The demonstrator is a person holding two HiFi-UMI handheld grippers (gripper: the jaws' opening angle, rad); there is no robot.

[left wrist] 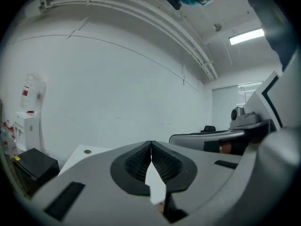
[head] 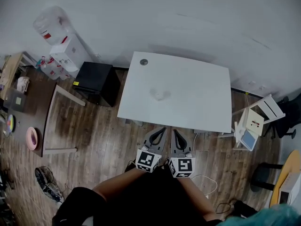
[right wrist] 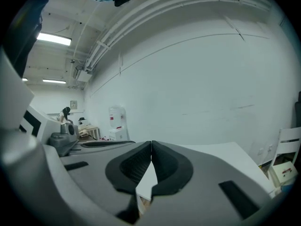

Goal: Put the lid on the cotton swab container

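Observation:
On the white table point(head: 197, 93) a small clear object point(head: 160, 94) lies near the middle; it is too small to tell container from lid. Both grippers hang side by side in front of the table's near edge, well short of that object. The left gripper point(head: 162, 129) has its jaws closed tip to tip with nothing between them, as the left gripper view point(left wrist: 151, 143) shows. The right gripper point(head: 174, 131) is likewise shut and empty in the right gripper view point(right wrist: 151, 142). Neither gripper view shows the clear object.
A round grey grommet point(head: 144, 62) sits at the table's far left corner. A black cabinet point(head: 96, 81) and a water dispenser point(head: 66, 51) stand left of the table. A white chair point(head: 258, 119) stands at the right. Cables point(head: 207, 182) lie on the wooden floor.

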